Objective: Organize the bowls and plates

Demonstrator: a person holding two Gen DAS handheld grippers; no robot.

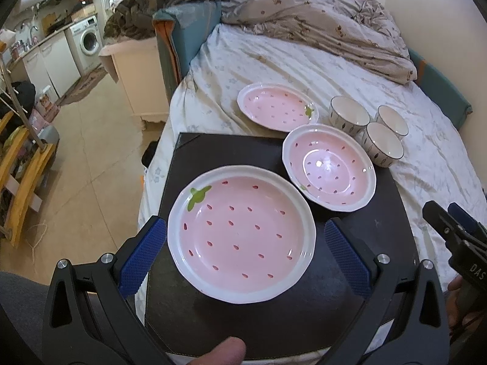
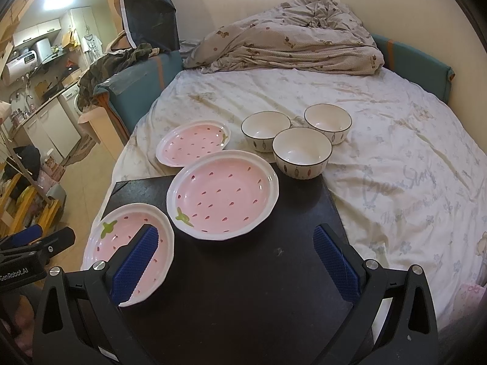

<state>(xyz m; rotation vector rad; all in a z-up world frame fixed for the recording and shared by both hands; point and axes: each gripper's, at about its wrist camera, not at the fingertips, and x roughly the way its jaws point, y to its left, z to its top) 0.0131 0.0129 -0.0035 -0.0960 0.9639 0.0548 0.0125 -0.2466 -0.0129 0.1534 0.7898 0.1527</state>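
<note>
Holding both tools over the near edge of the black worktop [image 2: 258, 273], I report my left gripper [image 1: 243, 252] spread wide, its blue pads flanking the nearest pink plate [image 1: 240, 234] without visible contact. My right gripper [image 2: 237, 258] is likewise wide and empty above bare board.

Status of work: nothing is stacked. The nearest pink plate lies flat at the front left of the worktop. A second pink plate [image 2: 222, 194] sits just beyond it at the board's far edge, close beside but apart from the first. A third pink plate [image 2: 193, 143] rests on the bed sheet [image 2: 395, 152] beyond the board. Three white bowls [image 2: 301, 149] stand upright in a tight cluster on the sheet, to the right of that plate; the nearest may overlap the board's corner, which I cannot confirm. In my judgement the task is at its start: plates to gather, bowls to nest.

Surface: the board lies on a soft, wrinkled bed, so footing is uneven. A rumpled duvet [image 2: 289, 42] lies at the far end. A tiled floor and kitchen units with a washing machine [image 1: 86, 41] stand off left.
</note>
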